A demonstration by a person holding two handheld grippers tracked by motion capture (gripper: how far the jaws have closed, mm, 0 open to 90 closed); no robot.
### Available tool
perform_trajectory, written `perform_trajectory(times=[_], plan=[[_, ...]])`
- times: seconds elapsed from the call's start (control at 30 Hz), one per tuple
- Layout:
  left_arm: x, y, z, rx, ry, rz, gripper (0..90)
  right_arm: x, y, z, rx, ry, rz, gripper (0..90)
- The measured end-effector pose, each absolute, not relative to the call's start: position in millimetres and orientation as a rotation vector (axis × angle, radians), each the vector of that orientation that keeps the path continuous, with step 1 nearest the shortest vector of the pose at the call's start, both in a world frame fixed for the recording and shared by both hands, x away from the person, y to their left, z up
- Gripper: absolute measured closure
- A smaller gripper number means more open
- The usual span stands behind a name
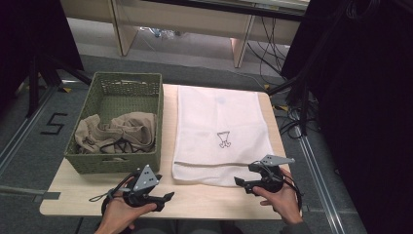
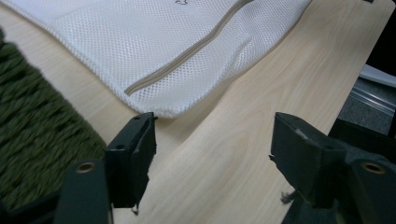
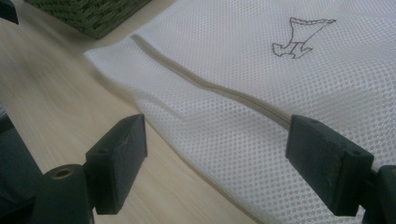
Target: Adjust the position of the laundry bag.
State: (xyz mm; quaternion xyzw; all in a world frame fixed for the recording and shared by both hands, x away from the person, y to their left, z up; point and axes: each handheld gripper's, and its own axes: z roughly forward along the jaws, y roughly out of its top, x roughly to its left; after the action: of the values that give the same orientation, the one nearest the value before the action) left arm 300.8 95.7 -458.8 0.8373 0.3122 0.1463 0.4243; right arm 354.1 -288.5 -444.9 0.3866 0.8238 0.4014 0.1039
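Overhead, the high view shows a wooden table (image 1: pixel 204 200) with a white mesh bag (image 1: pixel 219 131) lying flat across its centre and right, a small dark emblem (image 1: pixel 223 140) printed near its middle. A green basket (image 1: pixel 122 87) stands at left centre of the frame, just beside the bag, holding beige cloth (image 1: pixel 117 132). At lower left, a hand (image 1: pixel 119 214) holds the left gripper (image 1: pixel 168 196) over bare wood, near the bag's near left corner. At lower right, the other hand (image 1: pixel 282 195) holds the right gripper (image 1: pixel 237 181) at the bag's near edge.

Left gripper view: both black jaws stand wide apart with nothing between them. Bare table shows in the gap; the bag's corner (image 2: pixel 177 109) lies just beyond the left jaw, and its zip (image 2: pixel 187 51) runs diagonally toward the upper right. The basket's weave (image 2: pixel 32 140) occupies the left edge.

Right gripper view: the jaws stand wide apart, gripping nothing. The bag (image 3: pixel 261 93) covers the centre and right of the frame, its zip (image 3: pixel 210 86) crossing diagonally toward the right jaw and the emblem (image 3: pixel 301 37) at upper right. The basket's corner (image 3: pixel 88 14) appears at upper left, bare table at left.
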Motion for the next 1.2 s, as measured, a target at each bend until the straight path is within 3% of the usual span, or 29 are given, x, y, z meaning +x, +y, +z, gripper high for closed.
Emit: perform_trajectory(times=[0.2,0.23,0.27,0.33,0.47,0.6,0.77,1.2], plan=[[315,84,-460,2.100,0.774,0.364,47.2,360,-286,-447,1.132,2.439,1.159,27.9],[322,78,-461,2.112,0.763,0.363,51.3,362,-287,-447,1.125,2.446,1.141,38.9],[322,78,-461,2.112,0.763,0.363,52.9,362,-287,-447,1.125,2.446,1.141,38.9],[328,73,-464,2.110,0.756,0.359,60.0,367,-288,-451,1.098,2.479,1.116,53.4],[340,64,-470,2.124,0.739,0.370,68.5,371,-287,-458,1.033,2.521,1.042,60.9],[354,57,-474,2.132,0.740,0.372,75.2,377,-284,-463,0.986,2.575,0.990,78.1],[369,50,-484,2.134,0.802,0.338,82.2,388,-280,-469,0.943,2.603,0.951,87.6],[376,40,-509,2.245,0.794,0.322,89.5,407,-271,-490,0.987,2.648,0.828,90.0]])
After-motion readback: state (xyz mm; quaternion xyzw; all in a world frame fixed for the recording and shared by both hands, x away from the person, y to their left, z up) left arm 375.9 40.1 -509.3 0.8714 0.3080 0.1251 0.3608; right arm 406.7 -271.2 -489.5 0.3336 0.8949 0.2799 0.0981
